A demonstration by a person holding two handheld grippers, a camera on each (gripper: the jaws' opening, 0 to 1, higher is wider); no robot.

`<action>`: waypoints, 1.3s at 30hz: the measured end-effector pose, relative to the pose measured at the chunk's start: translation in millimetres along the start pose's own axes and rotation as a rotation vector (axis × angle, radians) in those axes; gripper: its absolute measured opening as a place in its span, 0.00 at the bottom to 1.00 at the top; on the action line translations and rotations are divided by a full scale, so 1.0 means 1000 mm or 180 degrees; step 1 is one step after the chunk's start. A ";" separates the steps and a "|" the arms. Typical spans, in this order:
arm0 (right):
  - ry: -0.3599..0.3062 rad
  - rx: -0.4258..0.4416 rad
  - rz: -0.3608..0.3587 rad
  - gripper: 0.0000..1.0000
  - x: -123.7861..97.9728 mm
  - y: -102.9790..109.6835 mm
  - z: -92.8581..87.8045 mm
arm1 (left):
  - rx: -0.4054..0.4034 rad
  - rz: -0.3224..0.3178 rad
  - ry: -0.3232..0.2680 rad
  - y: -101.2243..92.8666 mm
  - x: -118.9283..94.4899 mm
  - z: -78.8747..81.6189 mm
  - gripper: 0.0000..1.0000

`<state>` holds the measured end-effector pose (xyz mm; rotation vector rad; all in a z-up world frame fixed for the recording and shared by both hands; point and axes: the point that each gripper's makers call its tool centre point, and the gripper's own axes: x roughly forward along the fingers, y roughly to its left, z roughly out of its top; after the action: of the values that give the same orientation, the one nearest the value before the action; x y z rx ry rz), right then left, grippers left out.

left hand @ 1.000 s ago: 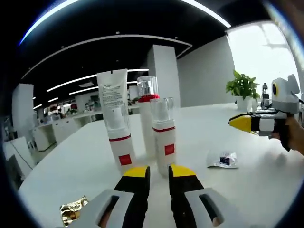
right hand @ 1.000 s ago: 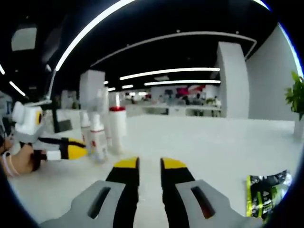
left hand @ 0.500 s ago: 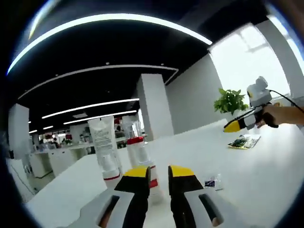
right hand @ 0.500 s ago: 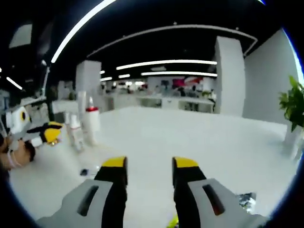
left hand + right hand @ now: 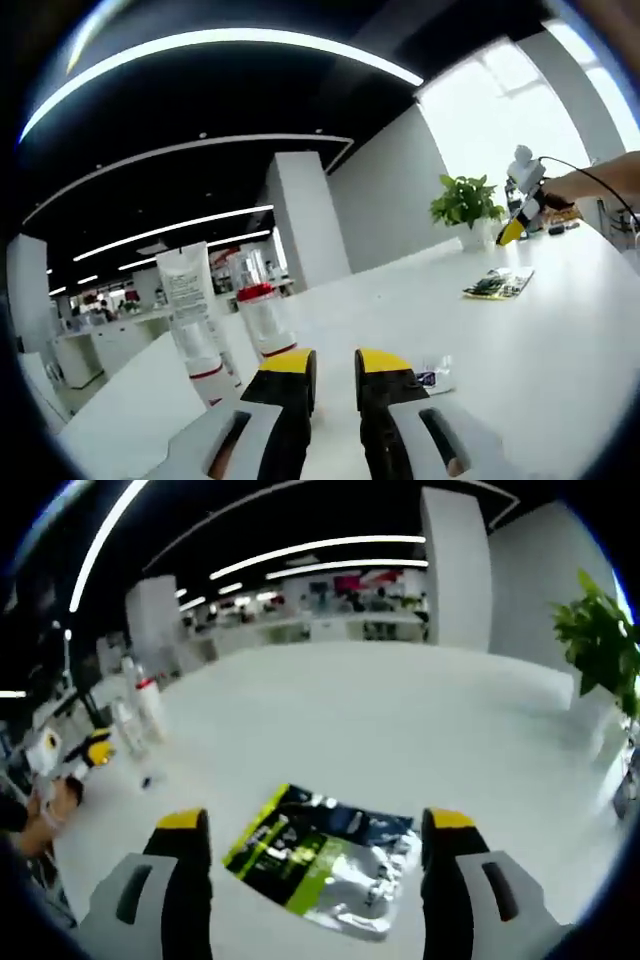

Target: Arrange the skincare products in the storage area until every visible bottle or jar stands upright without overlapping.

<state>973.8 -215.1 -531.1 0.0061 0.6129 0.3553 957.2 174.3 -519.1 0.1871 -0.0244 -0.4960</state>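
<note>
Several white skincare bottles with red bands stand upright in a tight group on the white table (image 5: pixel 560 330). In the left gripper view a tall white tube (image 5: pixel 185 290) and a clear-capped bottle (image 5: pixel 262 320) rise just beyond my left gripper (image 5: pixel 333 365), whose jaws are shut on nothing. In the right gripper view the same bottles (image 5: pixel 148 708) are small at the far left. My right gripper (image 5: pixel 315 825) is wide open, hovering over a green, black and silver pouch (image 5: pixel 325 855) that lies flat between its jaws. The left gripper (image 5: pixel 78 755) shows near the bottles.
A small silver sachet (image 5: pixel 432 372) lies to the right of the bottles. The pouch (image 5: pixel 497 285) lies far right on the table, under the hand-held right gripper (image 5: pixel 520 215). A potted plant (image 5: pixel 465 202) stands at the table's far edge; the plant (image 5: pixel 600 640) is right of the pouch.
My right gripper has opened wide and come over the pouch. The left gripper has drawn back from the bottles and tilted up, still shut.
</note>
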 end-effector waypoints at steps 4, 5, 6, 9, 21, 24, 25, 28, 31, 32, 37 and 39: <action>0.0794 0.0408 -0.0207 0.76 0.002 -0.026 -0.045 | -0.0022 -0.0010 0.0056 0.001 0.003 -0.004 0.16; 0.0893 0.0468 -0.0254 0.72 0.002 -0.030 -0.049 | -0.0047 -0.0013 0.0072 0.002 0.003 -0.005 0.16; 0.0935 0.0575 -0.0274 0.69 0.005 -0.032 -0.050 | -0.0062 -0.0008 0.0082 0.003 0.003 -0.006 0.16; 0.1203 0.0836 -0.0350 0.67 0.007 -0.026 -0.056 | -0.0120 0.0031 0.0104 0.007 0.002 -0.008 0.16; 0.2060 0.0626 -0.0909 0.52 0.026 -0.053 -0.041 | -0.0223 0.0067 0.0093 0.011 0.004 -0.009 0.16; 0.2056 0.0679 -0.0936 0.50 0.014 -0.034 -0.059 | -0.0213 0.0062 0.0108 0.010 0.003 -0.009 0.16; 0.2055 0.0684 -0.0935 0.47 0.011 -0.031 -0.061 | -0.0209 0.0066 0.0107 0.010 0.004 -0.009 0.16; 0.2029 0.0704 -0.0941 0.41 0.008 -0.027 -0.064 | -0.0208 0.0067 0.0108 0.010 0.004 -0.009 0.16; 0.2039 0.0734 -0.0926 0.29 0.003 -0.026 -0.067 | -0.0197 0.0074 0.0111 0.010 0.004 -0.009 0.16; 0.2062 0.0738 -0.0952 0.19 0.008 -0.038 -0.061 | -0.0197 0.0074 0.0110 0.010 0.004 -0.009 0.16; 0.2038 0.0657 -0.0963 0.00 0.012 -0.050 -0.056 | -0.0192 0.0073 0.0122 0.010 0.004 -0.010 0.16; 0.1978 0.0682 -0.0890 0.00 0.013 -0.041 -0.059 | -0.0189 0.0072 0.0120 0.009 0.004 -0.010 0.16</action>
<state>963.5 -255.4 -590.9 0.0152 1.2498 0.0086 965.9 182.1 -527.3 0.1379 0.0250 -0.4700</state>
